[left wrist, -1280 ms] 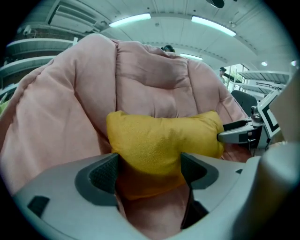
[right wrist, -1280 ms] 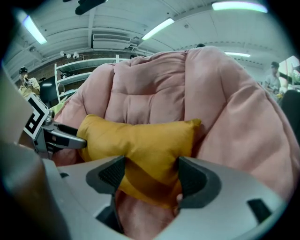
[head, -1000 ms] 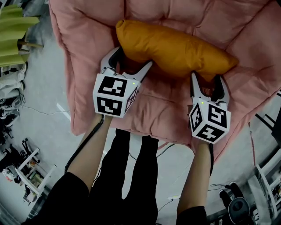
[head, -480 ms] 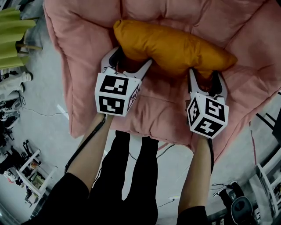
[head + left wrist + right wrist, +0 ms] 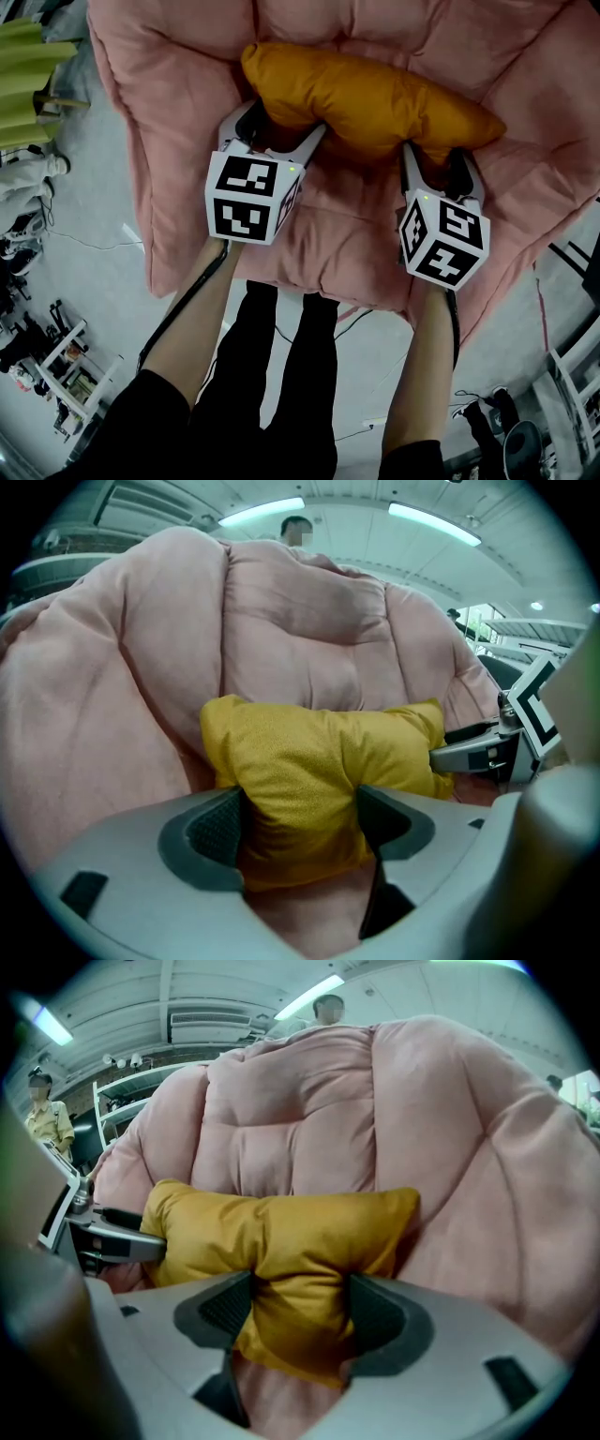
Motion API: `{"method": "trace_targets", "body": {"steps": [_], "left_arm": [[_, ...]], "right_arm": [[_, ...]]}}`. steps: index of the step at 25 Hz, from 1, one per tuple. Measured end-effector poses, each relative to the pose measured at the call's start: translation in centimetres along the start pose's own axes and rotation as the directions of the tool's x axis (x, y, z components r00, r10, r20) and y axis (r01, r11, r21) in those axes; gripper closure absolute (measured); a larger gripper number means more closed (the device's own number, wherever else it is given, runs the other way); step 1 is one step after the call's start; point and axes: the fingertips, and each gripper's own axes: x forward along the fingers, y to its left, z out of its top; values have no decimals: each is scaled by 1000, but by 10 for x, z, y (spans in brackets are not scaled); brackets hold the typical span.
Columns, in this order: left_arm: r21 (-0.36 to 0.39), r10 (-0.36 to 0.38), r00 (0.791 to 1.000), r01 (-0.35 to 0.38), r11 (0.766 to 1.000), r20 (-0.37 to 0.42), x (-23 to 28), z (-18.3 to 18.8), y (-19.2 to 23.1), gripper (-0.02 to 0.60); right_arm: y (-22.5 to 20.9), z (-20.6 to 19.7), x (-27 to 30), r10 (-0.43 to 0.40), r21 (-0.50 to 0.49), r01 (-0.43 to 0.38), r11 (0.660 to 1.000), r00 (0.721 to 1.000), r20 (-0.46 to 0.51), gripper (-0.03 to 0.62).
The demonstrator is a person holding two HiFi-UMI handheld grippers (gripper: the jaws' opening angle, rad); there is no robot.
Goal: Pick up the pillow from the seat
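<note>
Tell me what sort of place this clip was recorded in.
Probably a large indoor workshop or lab, not a home: long ceiling strip lights, white shelving racks, and cables trailing over a grey floor around the pink padded seat.

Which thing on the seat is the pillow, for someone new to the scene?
Find the big pink quilted seat filling the head view. Across its middle lies the pillow, pinched by the left gripper and right gripper. It alone is mustard-orange against the pink.
</note>
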Motion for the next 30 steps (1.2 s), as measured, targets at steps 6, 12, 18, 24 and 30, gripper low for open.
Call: {"method": "trace_targets", "body": {"steps": [6,12,18,24,30], "left_arm": [[6,-10,999,10,1000,-38,2,-4,-5,262],[26,-24,999,24,999,-21,-9,0,-13,385],[40,-11,999,9,999,36,-25,12,-16,407],[51,0,998,-3,999,55,-44,13,-11,408],[77,0,994,-8,997,109,-65,25,-16,411]], "right_arm": [[4,-4,3,0,-11,-1,1000,1000,-31,309],[8,-1,-9,-8,-22,7,1000,1000,-21,375],[8,8,-27,-24,-27,25,999,999,25,404],[20,11,-44,-26,-40,28,999,999,43,414],[22,17,-64,-35,-33,38,999,996,87,422]]}}
